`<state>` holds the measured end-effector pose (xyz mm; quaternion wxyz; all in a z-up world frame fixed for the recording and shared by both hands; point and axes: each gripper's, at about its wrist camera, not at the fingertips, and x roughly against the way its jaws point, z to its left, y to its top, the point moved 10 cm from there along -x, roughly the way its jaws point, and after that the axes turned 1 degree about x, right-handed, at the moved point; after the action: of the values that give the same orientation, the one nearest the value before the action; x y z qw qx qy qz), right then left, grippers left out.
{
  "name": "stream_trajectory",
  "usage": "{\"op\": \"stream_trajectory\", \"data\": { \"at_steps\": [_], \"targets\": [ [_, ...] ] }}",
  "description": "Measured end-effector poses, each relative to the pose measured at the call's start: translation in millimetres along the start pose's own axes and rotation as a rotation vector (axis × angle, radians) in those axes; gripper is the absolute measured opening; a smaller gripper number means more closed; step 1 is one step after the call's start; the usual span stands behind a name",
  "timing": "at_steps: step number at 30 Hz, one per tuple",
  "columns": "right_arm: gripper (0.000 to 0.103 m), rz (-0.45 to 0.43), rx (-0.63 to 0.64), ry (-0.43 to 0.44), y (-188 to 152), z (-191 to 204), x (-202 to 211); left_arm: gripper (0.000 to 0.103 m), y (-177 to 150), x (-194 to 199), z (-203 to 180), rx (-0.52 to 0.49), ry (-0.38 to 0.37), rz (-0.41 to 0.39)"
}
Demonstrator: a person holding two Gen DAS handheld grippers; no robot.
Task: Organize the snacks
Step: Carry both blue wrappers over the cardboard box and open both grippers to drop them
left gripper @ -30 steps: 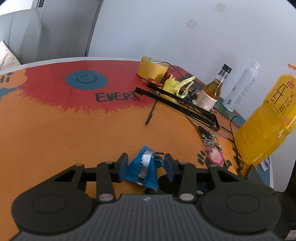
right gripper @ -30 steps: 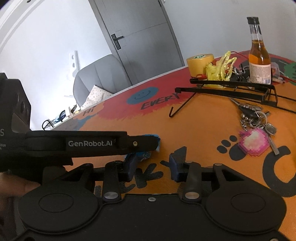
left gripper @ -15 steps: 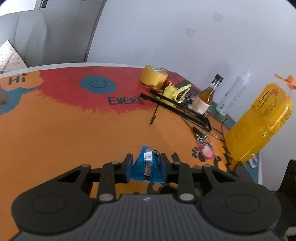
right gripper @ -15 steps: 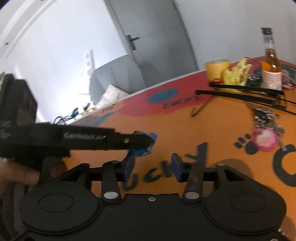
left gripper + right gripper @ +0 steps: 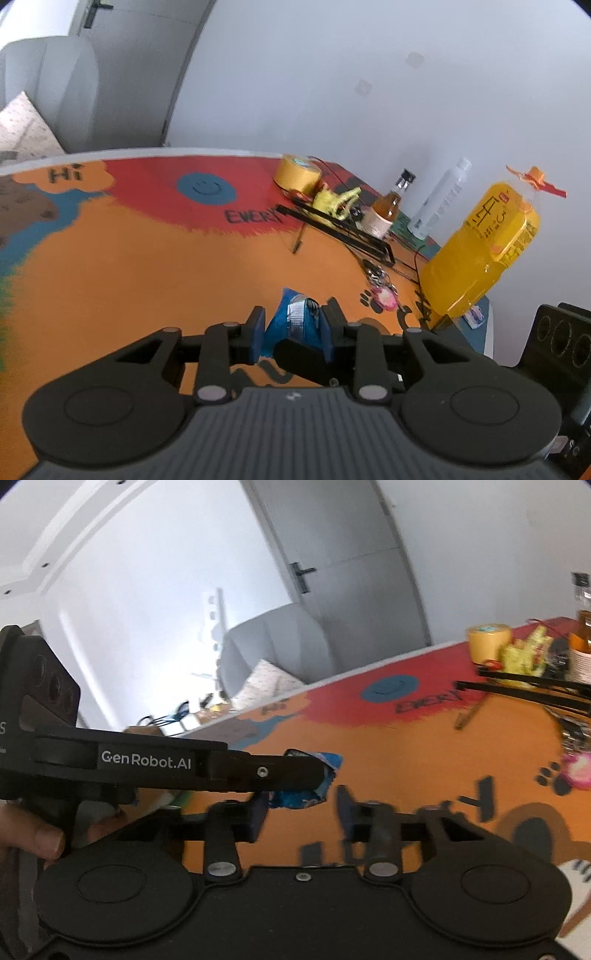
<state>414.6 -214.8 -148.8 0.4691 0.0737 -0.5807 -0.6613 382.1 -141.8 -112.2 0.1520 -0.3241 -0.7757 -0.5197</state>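
Our painted table (image 5: 147,266) fills both views, clutter lining its far edge. We hold the left gripper (image 5: 293,334) clamped on the blue snack packet (image 5: 291,325), lifted clear so we can carry it. Our right gripper (image 5: 301,818) waits beside it, jaws apart and empty. A second ago the packet sat lower, loosely between wider jaws.

One blue snack packet (image 5: 291,325), three bottles (image 5: 480,251), one tape roll (image 5: 297,177), one keyring (image 5: 382,293).
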Motion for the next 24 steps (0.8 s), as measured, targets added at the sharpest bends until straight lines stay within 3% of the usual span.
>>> {"op": "stream_trajectory", "data": {
  "at_steps": [24],
  "targets": [
    [0.026,-0.007,0.107,0.169,30.8,136.2,-38.8,0.030,31.3,132.5,89.1,0.075,0.153,-0.188]
  ]
}}
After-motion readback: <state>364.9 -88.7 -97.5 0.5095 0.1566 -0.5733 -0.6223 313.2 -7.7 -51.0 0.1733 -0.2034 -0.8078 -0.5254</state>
